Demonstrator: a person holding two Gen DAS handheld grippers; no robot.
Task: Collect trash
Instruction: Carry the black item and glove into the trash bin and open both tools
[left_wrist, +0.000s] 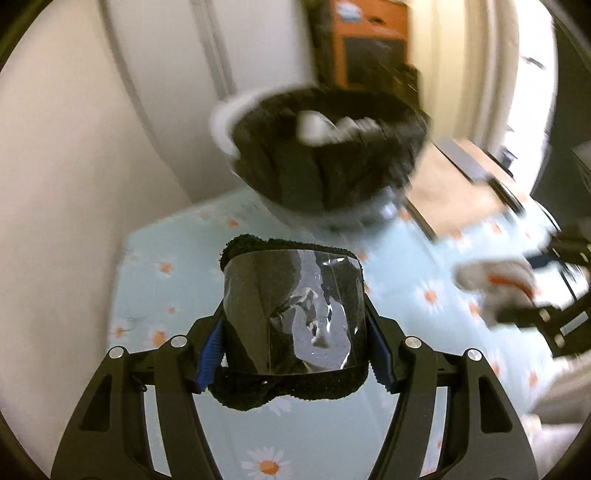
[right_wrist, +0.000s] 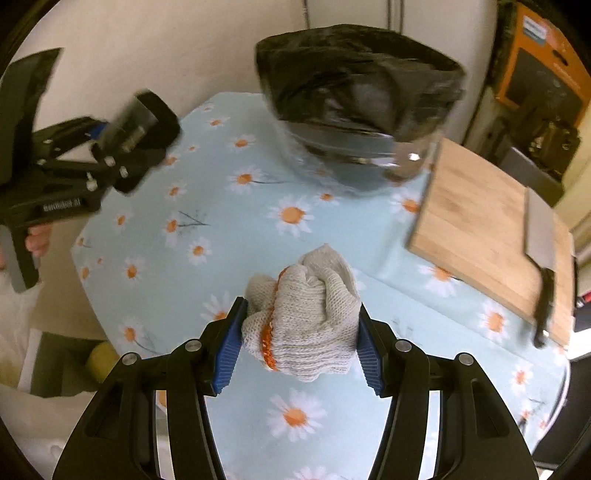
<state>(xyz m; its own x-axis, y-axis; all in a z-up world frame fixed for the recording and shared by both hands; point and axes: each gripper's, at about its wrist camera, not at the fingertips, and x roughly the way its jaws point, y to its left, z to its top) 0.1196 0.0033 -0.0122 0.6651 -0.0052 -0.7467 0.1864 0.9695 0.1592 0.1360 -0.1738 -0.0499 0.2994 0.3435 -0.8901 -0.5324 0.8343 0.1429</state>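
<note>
The glove (right_wrist: 303, 325), a balled knit one with an orange trim, sits clamped between the blue pads of the right gripper (right_wrist: 300, 336), held above the cloth (right_wrist: 221, 206) and short of the bin (right_wrist: 354, 110); the left gripper (left_wrist: 295, 339) is closed on a black pad (left_wrist: 291, 325) wrapped in clear film, also held above the cloth, with the bin ahead of it. The glove bulges past the pads, so a loose fold could slip out on the way over; the film looks slick, and the pad may slide if the grip eases. Both grippers head for one opening, so they could knock each other or tip the bin, whose bag (left_wrist: 325, 170) drapes loosely over the rim. Inside the bin lie a few white scraps (left_wrist: 332, 127), too blurred to name. To the right, a board (right_wrist: 480, 236) carries a cleaver (right_wrist: 541, 240), near the right gripper's path.
</note>
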